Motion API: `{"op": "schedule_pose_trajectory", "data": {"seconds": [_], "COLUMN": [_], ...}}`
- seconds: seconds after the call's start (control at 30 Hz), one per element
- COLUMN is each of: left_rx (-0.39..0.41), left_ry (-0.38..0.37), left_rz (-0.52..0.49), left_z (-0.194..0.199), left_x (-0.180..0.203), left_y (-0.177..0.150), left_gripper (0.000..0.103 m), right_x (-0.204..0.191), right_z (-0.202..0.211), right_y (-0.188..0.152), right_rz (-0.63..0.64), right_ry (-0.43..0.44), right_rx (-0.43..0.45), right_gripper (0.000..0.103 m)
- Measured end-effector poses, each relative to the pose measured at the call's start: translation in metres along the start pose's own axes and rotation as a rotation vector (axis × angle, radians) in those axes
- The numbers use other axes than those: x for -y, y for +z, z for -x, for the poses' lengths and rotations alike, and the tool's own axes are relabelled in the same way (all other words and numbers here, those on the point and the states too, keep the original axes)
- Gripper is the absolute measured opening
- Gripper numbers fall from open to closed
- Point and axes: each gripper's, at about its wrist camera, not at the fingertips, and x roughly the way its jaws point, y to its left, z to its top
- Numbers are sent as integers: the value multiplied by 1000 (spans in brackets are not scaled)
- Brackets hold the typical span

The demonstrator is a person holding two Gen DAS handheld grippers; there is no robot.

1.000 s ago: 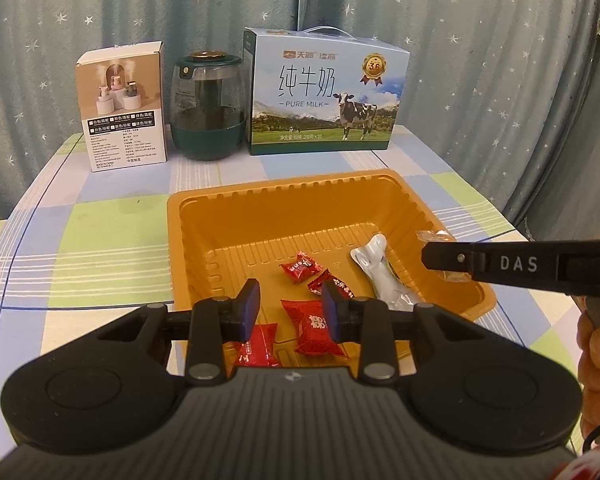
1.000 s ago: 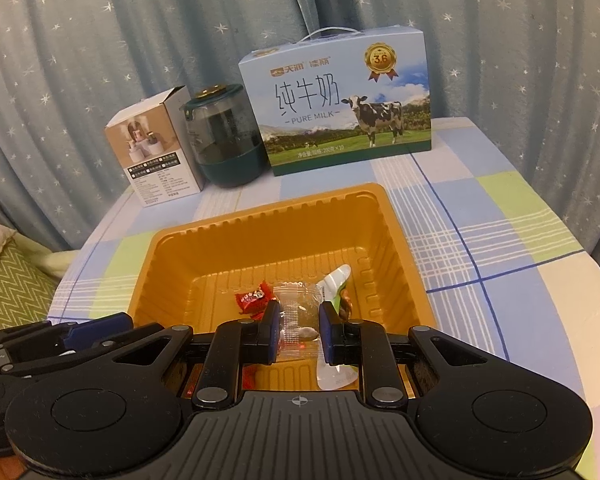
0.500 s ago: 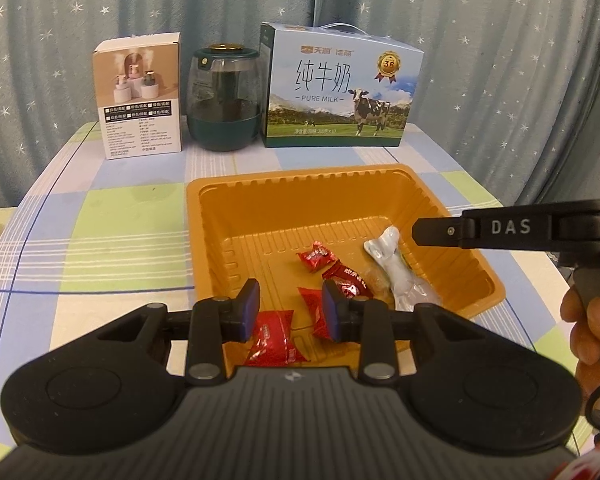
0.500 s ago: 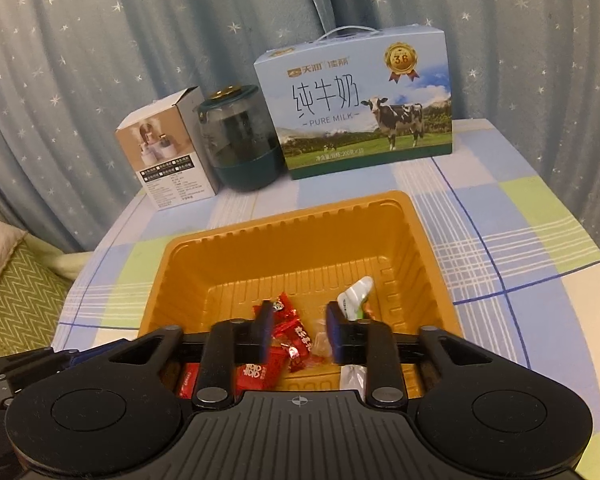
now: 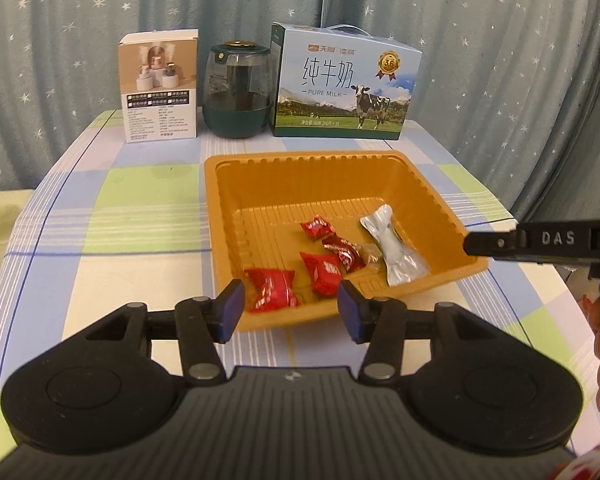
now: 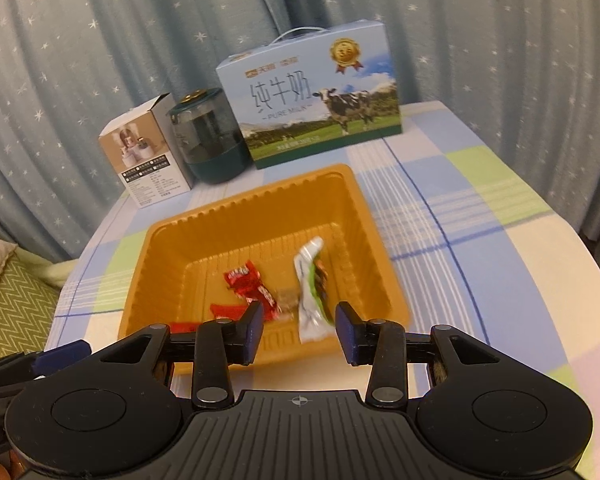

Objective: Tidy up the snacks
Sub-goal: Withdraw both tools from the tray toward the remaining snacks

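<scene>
Both grippers have nothing between their jaws: the left gripper and right gripper are opening. The snacks lie just ahead of them in the tray. Release seems finished; next, probably find any remaining snack on the tabletop.

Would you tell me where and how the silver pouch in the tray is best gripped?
Probably grip the silver pouch across its narrow waist, coming from above. It lies flat in the tray, its length running front to back, so the jaws should close from left and right; a clear candy touches its left side.
</scene>
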Motion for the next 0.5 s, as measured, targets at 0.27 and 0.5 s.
{"op": "schedule_pose_trajectory", "data": {"seconds": [0.27,0.5], "left_rx": [3,9], "left_ry": [10,24], "left_rz": [69,120], "left_z": [34,65], "left_x": [-1,-2], "left_y": [-24,-46], "left_gripper": [62,72], "right_x": [1,2], "right_z": [41,75], "right_y": [-38,-72], "right_rz": [-68,-116], "right_ry": [4,8], "right_rx": [-11,-17], "right_gripper": [44,51]}}
